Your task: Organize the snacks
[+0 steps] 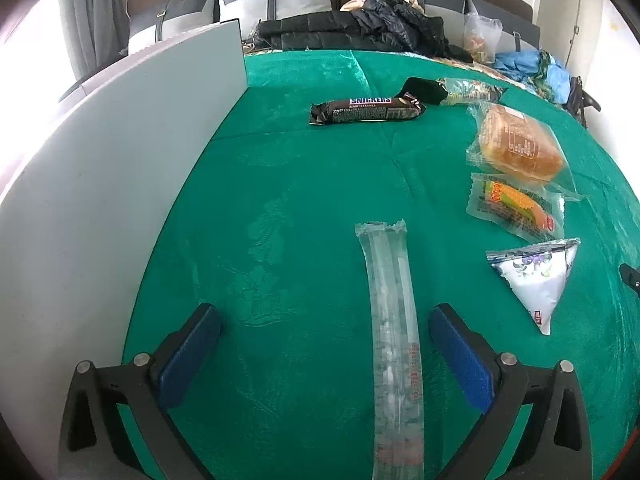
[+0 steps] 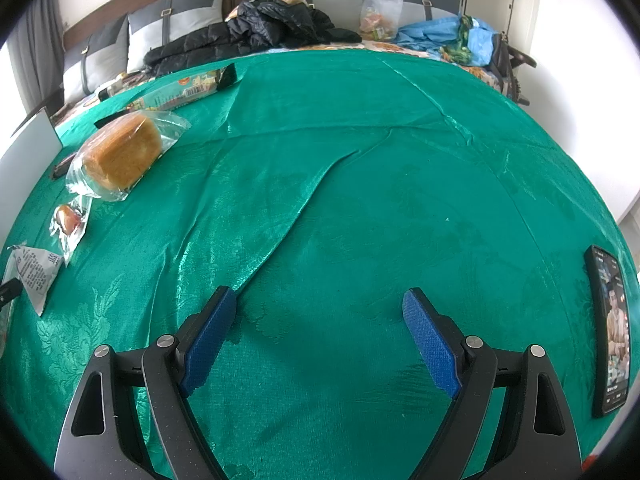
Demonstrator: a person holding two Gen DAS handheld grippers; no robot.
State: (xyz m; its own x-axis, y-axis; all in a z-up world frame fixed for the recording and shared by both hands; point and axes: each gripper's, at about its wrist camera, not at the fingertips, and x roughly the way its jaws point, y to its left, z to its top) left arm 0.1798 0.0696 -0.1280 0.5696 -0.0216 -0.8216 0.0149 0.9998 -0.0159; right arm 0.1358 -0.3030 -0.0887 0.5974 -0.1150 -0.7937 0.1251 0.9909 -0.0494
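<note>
A green tablecloth (image 1: 304, 184) covers the surface, and everything here is placed against the Snickers bar (image 1: 366, 110) that lies on it toward the far side. To the left of the bar stands an upright white board (image 1: 120, 152), its edge rising from the cloth. Nearer the camera than the bar, the left gripper (image 1: 324, 324) has its blue-padded jaws spread wide, and a long clear stick pack (image 1: 394, 344) lies flat on the cloth between them, close to the right pad, with neither pad pressing on it. Just right of the bar, touching its end, is a black wrapper (image 1: 422, 89), and beyond that a printed clear pack (image 1: 474, 90). Further right and nearer, a bagged bread loaf (image 1: 520, 144) lies on the cloth, then a small orange-and-green snack packet (image 1: 516, 206), then a white triangular pouch (image 1: 536, 280), the three forming a loose column well apart from the bar. In the right wrist view, the right gripper (image 2: 320, 308) hangs over bare cloth with its jaws apart and nothing between them; the loaf, small packet and pouch sit off to its left, and a phone (image 2: 612, 332) with a lit screen lies on the cloth at its right.
</note>
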